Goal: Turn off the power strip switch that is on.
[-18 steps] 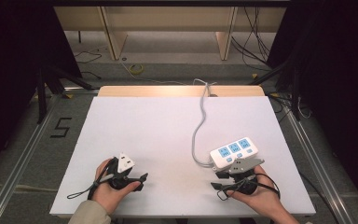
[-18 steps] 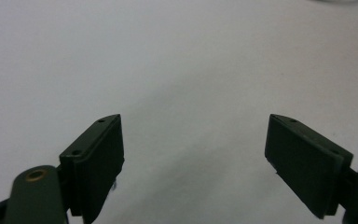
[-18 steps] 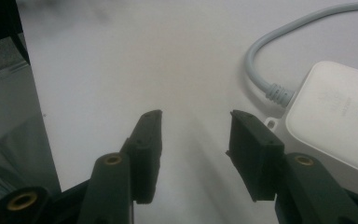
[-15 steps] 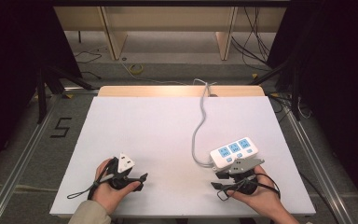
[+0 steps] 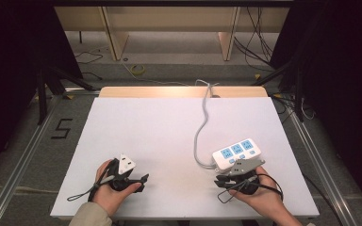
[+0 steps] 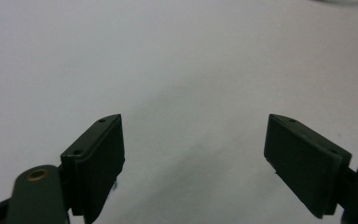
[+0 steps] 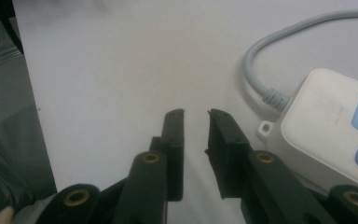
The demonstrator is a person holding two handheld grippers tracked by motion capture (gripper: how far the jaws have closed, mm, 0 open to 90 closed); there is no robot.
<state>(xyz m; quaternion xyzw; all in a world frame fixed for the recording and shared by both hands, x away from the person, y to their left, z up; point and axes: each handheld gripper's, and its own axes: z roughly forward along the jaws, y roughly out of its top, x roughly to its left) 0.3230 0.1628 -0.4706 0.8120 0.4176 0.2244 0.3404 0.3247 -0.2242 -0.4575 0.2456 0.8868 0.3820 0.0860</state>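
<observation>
A white power strip [image 5: 237, 152] with three blue sockets lies at the right front of the white table [image 5: 169, 127]. Its grey cable [image 5: 201, 127] snakes toward the far edge. In the right gripper view the power strip [image 7: 326, 126] lies just right of my jaws, its cable [image 7: 261, 60] curving off ahead. My right gripper [image 5: 220, 181] [image 7: 196, 116] rests on the table just in front of the strip, its jaws almost together with nothing between them. My left gripper [image 5: 143, 183] [image 6: 193, 140] rests at the front left, wide open over bare table.
A small white boxy object [image 5: 126, 164] with dark marks sits against the far side of the person's left hand [image 5: 108, 193]. A wooden strip [image 5: 179, 92] runs along the table's far edge. Metal rails [image 5: 23, 155] flank the table. Loose cables lie on the floor beyond.
</observation>
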